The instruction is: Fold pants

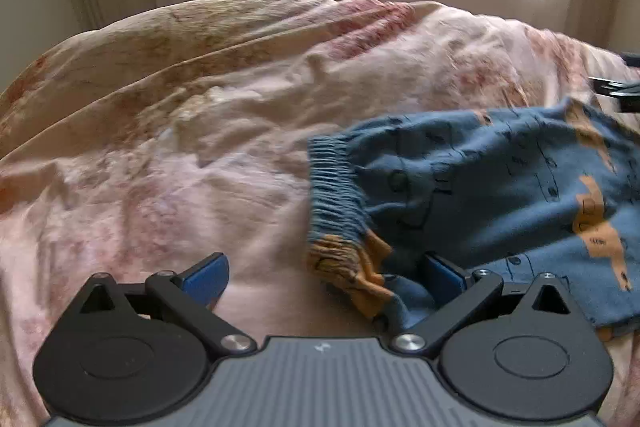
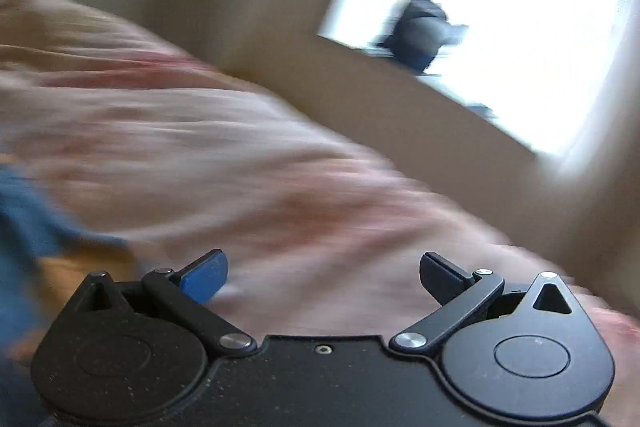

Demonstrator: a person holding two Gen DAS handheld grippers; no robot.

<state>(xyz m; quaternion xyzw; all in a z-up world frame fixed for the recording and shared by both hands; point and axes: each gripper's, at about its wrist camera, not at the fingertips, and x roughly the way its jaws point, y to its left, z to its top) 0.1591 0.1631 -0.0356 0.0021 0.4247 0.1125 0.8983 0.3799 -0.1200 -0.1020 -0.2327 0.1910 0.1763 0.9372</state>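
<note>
— How does the left gripper [image 1: 324, 277] stand?
— Jaws spread wide, nothing pressed between the blue pads [image 1: 208, 277]. It tips steeply downward, both linkage arms splayed out from the grey body.
— And the right gripper [image 2: 324, 277]?
— Also gaping, fingers [image 2: 440, 277] well apart, nothing held. It points more shallowly down, and its view is smeared with blur. From the left wrist camera, it shows only as a dark sliver far off to the right.
</note>
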